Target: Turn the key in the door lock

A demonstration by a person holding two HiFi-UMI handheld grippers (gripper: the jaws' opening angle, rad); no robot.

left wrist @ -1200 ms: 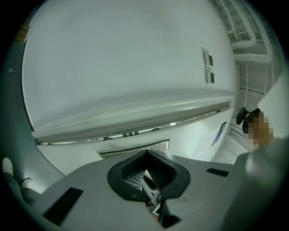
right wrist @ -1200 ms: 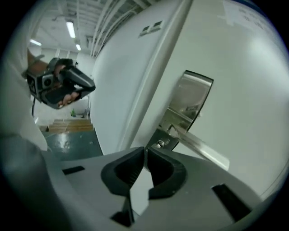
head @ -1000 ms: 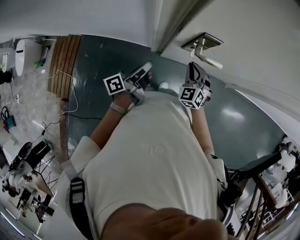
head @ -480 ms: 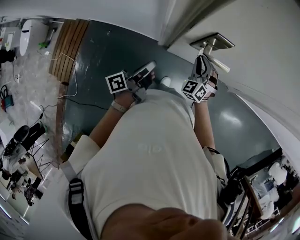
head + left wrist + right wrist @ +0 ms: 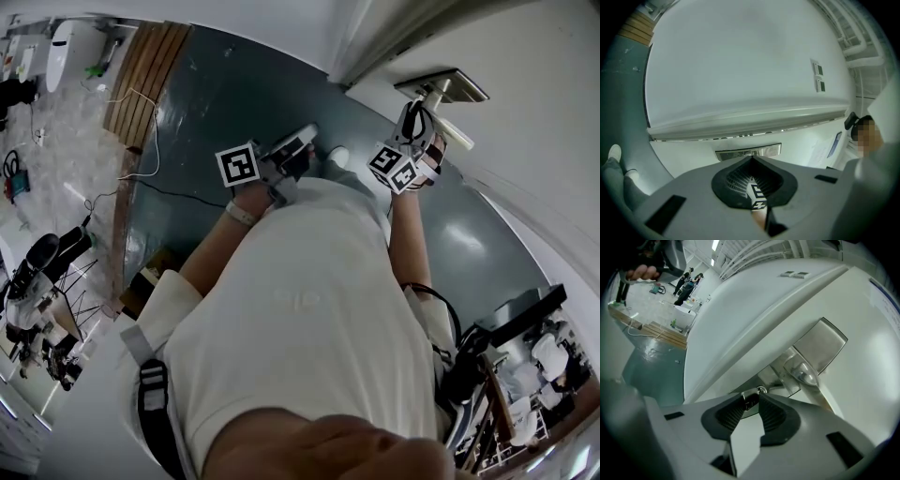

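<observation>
R gripper (image 5: 753, 394) up against door (image 5: 862, 357) at lock plate (image 5: 820, 345), just below handle (image 5: 801, 373). Jaws just been opening, now slightly apart, w/ key (image 5: 750, 400) between the tips. L gripper (image 5: 752, 158) level, back from door, jaws together, nothing in them.

Head view looks steeply down; gripper views close, both facing door (image 5: 874, 380).
</observation>
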